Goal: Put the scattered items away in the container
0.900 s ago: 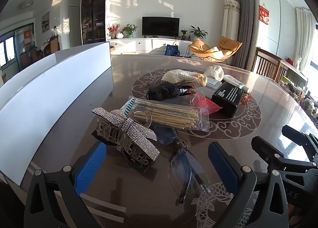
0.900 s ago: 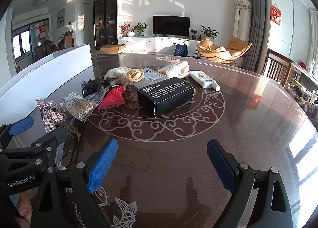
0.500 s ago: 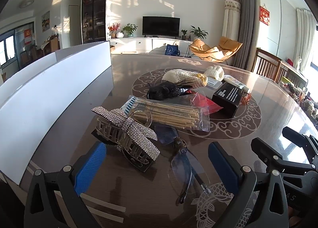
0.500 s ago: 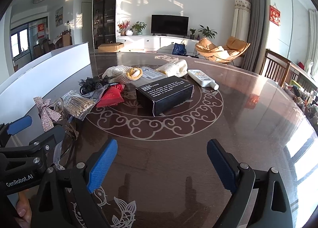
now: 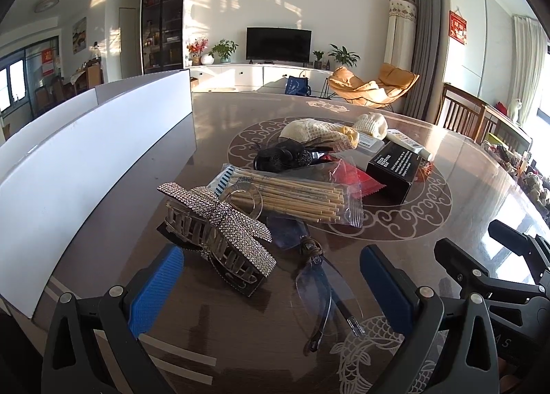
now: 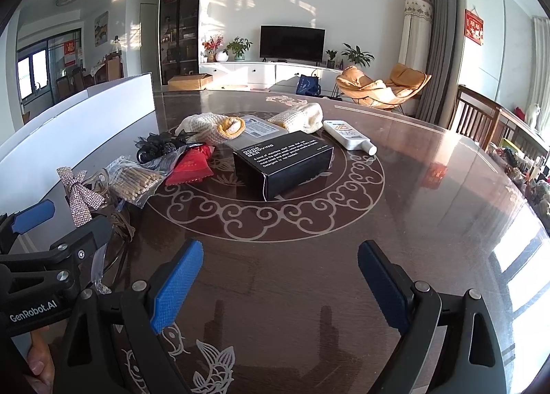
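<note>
Two hand-held claws hang above a dark round bench (image 6: 429,187) inlaid with pale scrollwork, both tilted down toward a scatter of small household items. The left claw (image 5: 271,285) stands wide apart with nothing between its blue pads; just ahead of it lies a rhinestone bow hair clip (image 5: 220,239), and beside that a pair of clear glasses (image 5: 321,285) rests on the wood. Past the clip, a clear packet of wooden sticks (image 5: 292,196) lies flat, partly over a red sachet (image 5: 357,177). Behind them sit a black hair accessory (image 5: 285,156), a cream knitted pouch (image 5: 319,134) and a black box (image 5: 395,167) with white lettering.

The right claw (image 6: 276,278) is likewise spread open and empty, over bare wood at the near edge of the scroll ring, well apart from the black box (image 6: 285,162) at the ring's centre. A white tube (image 6: 349,136) lies beyond the box, with a second knitted piece (image 6: 300,117) just beside it. The white container (image 5: 86,160), a long low-walled box, runs along the bench's left side, near the hair clip; what it holds cannot be seen. Part of a hand (image 6: 39,363) shows at the lower left of the right wrist view, under the left claw's frame.
</note>
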